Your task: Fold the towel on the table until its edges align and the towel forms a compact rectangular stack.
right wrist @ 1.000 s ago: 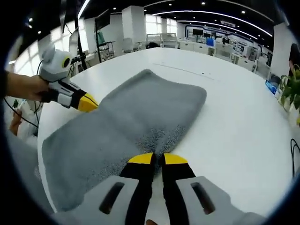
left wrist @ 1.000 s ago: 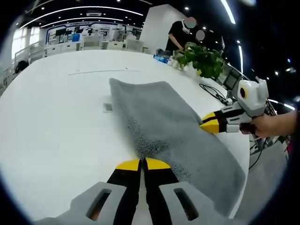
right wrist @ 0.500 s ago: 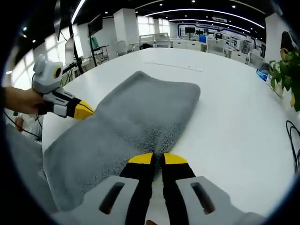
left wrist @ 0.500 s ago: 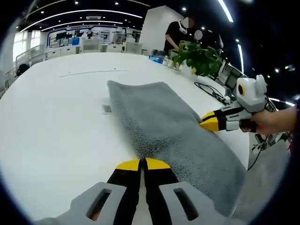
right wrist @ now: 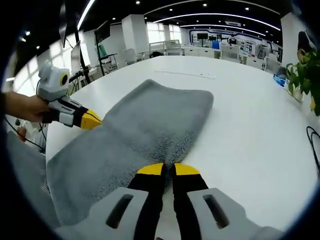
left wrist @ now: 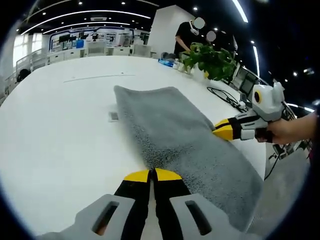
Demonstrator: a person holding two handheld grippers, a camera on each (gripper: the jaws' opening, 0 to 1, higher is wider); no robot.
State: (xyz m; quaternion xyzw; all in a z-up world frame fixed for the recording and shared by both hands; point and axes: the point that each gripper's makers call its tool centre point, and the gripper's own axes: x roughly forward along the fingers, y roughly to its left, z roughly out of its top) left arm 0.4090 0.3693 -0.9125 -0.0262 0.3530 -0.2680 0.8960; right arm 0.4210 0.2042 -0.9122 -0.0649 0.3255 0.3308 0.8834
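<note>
Clamped on opposite long edges of the grey towel [left wrist: 175, 135] at bottom centre: left gripper [left wrist: 152, 175] and right gripper [right wrist: 168, 169], jaws pinched shut on pile, barely shifted since a second ago, towel still flat mid-frame on white table [left wrist: 60, 130], fold seemingly not begun.

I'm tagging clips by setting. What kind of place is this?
Probably an open-plan office or lab hall: a big white table, rows of desks behind, ceiling light strips, a potted plant.
</note>
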